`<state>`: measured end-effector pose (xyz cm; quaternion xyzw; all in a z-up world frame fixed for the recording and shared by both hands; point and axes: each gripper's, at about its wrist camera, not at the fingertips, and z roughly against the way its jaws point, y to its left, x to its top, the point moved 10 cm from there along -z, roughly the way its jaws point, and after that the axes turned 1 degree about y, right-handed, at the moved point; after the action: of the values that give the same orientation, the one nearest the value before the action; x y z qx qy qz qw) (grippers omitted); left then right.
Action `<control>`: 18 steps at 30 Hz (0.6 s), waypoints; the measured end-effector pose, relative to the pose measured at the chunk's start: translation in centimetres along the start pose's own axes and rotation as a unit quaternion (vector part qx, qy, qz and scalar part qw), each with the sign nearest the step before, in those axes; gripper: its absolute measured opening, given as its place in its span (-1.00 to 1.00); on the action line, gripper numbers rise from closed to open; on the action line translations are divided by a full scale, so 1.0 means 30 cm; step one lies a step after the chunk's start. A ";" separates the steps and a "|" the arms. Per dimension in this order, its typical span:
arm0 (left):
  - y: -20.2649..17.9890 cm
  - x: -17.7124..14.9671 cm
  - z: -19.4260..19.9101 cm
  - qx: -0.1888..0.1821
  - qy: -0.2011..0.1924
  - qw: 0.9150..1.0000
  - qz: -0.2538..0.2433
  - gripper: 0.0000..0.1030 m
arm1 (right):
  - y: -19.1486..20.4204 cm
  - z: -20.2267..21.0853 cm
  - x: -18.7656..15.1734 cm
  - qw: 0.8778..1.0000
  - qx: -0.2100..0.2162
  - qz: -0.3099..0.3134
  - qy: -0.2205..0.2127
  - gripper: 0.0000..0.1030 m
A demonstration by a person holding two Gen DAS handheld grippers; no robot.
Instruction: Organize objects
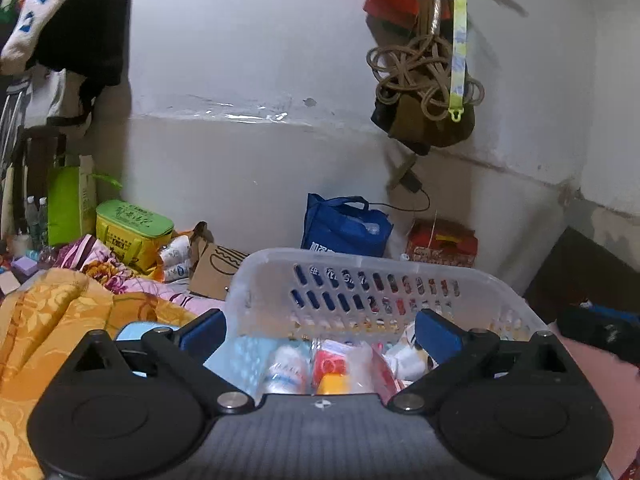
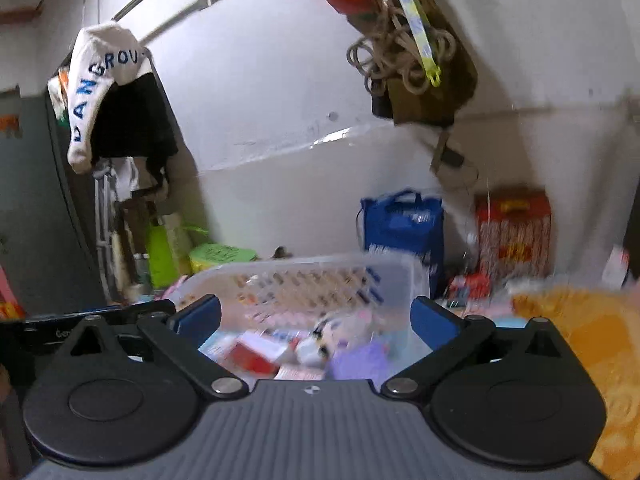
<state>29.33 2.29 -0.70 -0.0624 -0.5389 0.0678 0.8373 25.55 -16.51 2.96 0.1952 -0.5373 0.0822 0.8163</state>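
— Translucent plastic, that basket (image 1: pixel 360 276), and it already looks well stocked: a white bottle (image 1: pixel 286 368), a red packet (image 1: pixel 332 362) and an orange-capped item (image 1: pixel 334 384) lie on its floor in the left wrist view.

— So most of the sorting is done?

— Partly, I'd judge. Outside the basket, at about ten o'clock from it, a yellow-green box (image 1: pixel 132 232), small white bottles (image 1: pixel 176 256) and a cardboard piece (image 1: pixel 218 268) still lie loose on the floral bedding (image 1: pixel 52 320). Those seem left to gather.

— And the tools?

— The left gripper (image 1: pixel 320 338) hangs over the basket with its blue pads spread wide and nothing between them. The right gripper (image 2: pixel 316 320) is likewise spread and empty, aimed at the same basket from the other side; that view is blurred, so I can only make out a purple pack (image 2: pixel 360 360) and a red box (image 2: pixel 256 354) inside.

— What else is around?

— A blue bag (image 1: pixel 344 228) and a red carton (image 1: pixel 442 242) against the wall at twelve to one o'clock, beyond the basket.
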 end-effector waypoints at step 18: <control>-0.108 -0.110 0.208 0.007 -0.007 0.998 -0.057 0.97 | 0.010 0.127 -0.067 0.981 -0.159 0.114 -0.007 1.00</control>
<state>22.44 -1.29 -0.50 -0.0249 -0.5467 0.0245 0.8366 21.39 -17.65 2.51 0.0008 -0.5683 0.0870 0.8182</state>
